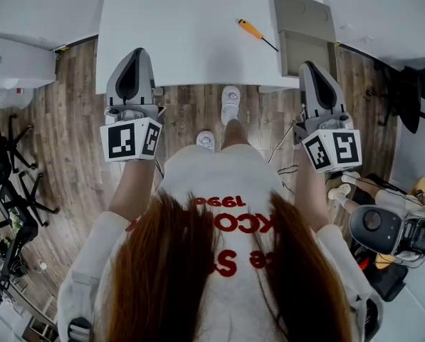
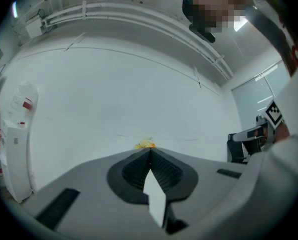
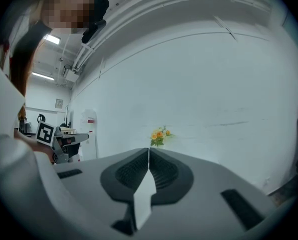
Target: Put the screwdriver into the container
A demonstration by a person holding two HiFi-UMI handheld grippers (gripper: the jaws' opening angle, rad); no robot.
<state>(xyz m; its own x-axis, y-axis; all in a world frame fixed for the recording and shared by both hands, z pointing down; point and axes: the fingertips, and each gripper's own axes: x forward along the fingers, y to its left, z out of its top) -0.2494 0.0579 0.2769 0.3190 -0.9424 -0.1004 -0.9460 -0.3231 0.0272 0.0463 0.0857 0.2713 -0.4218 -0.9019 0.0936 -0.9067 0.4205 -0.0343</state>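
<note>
An orange-handled screwdriver (image 1: 254, 32) lies on the white table (image 1: 184, 34), right of the middle. Just to its right stands the grey container (image 1: 304, 41), open, with its lid tilted back. My left gripper (image 1: 134, 54) hovers at the table's near edge on the left, well apart from both. My right gripper (image 1: 310, 67) hangs by the near edge just below the container. Both point level at a white wall. In the left gripper view the left gripper (image 2: 149, 152) has its jaws pressed together with nothing between them. The right gripper (image 3: 149, 152) looks the same in its own view.
The person stands on a wooden floor (image 1: 70, 120), one shoe (image 1: 230, 104) by the table edge. Black chair frames (image 1: 9, 184) stand at the left, a white cabinet (image 1: 13, 63) at the far left, and equipment with cables (image 1: 383, 226) at the right. Orange flowers (image 3: 159, 135) sit by the wall.
</note>
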